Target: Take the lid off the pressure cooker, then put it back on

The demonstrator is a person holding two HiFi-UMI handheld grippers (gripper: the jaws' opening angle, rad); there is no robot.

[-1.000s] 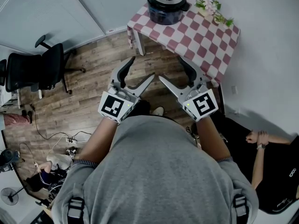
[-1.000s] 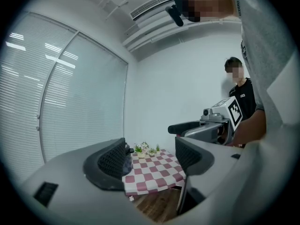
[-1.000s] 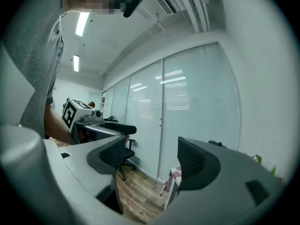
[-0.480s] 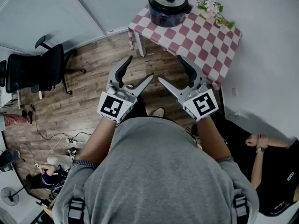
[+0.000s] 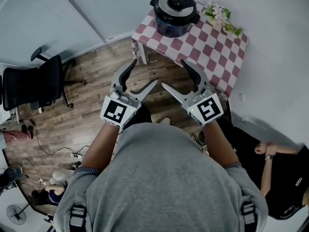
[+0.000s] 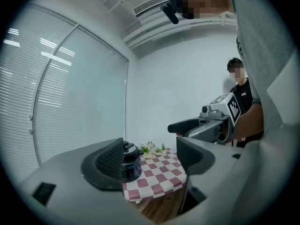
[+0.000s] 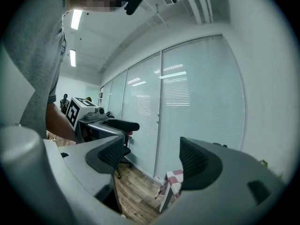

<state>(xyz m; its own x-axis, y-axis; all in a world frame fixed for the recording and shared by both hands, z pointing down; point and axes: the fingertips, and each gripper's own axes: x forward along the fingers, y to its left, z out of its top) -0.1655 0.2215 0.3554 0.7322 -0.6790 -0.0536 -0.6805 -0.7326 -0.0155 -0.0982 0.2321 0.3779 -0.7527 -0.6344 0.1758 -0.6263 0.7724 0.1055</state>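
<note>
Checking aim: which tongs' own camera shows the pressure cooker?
The left tongs: the pressure cooker shows just past their open jaws. The right tongs, jaws just opened wider and empty, see only a corner of the checked table.

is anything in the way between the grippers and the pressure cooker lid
Nothing visible does. The left gripper is open and empty; the right gripper, its jaws just opened wider, holds nothing. Only wooden floor lies between them and the red-and-white checked table bearing the dark round pressure cooker, silver-and-black lid on.

Office: swivel chair, blinded glass walls
</note>
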